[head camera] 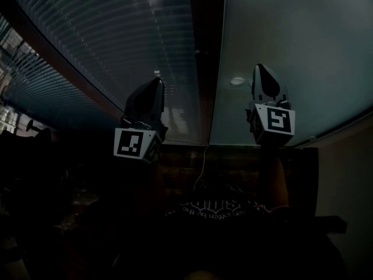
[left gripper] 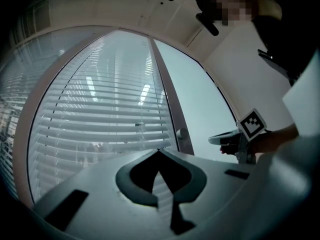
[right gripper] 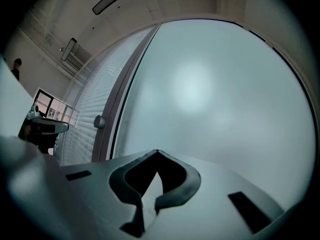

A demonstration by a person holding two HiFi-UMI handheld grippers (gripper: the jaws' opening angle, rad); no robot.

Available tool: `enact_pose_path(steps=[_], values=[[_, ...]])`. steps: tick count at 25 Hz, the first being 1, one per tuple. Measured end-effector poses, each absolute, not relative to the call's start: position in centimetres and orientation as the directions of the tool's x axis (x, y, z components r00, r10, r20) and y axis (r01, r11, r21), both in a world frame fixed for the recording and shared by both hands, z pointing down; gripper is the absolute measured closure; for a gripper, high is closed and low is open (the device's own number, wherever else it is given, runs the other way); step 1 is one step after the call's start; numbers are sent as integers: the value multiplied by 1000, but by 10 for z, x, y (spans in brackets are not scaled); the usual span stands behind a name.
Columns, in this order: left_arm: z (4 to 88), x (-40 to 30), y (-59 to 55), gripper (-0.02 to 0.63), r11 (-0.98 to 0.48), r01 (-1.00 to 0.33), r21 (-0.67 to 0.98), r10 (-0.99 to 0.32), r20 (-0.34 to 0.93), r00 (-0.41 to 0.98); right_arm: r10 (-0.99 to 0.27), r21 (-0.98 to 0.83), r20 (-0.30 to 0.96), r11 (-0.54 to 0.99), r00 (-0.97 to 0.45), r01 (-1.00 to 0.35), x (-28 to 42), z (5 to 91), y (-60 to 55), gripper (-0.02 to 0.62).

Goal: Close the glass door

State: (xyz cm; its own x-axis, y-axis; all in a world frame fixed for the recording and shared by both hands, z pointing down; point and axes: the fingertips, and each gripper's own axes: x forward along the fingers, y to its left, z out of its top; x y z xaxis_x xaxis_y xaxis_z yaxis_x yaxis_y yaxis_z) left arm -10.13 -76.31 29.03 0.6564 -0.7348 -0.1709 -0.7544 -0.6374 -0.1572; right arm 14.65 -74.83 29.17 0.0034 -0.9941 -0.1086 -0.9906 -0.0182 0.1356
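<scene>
Now, squaring up to the glass door [head camera: 291, 51], frosted, filling the right side beyond the dark frame [head camera: 207, 69], with blinds [head camera: 116, 45] off to its left. Holding the left gripper [left gripper: 159, 151] and right gripper [right gripper: 157, 152] both clenched tip to tip, gripping nothing. Could skid off that smooth pane if pushing with bare tips; could miss the small round knob [head camera: 237, 81] beside the frame with jaws clamped like this. Can't read any brand: only square markers [head camera: 278, 120] and illegible shirt print [head camera: 224, 206].
</scene>
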Motion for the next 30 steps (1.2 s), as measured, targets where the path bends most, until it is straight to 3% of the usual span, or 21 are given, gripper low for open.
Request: enact_pose_path(steps=[30], values=[[291,-100,-756,604,-628,-765,-143,-758,-111,643,-994,131,-102,17,-30,-991,122,288,-728,592]])
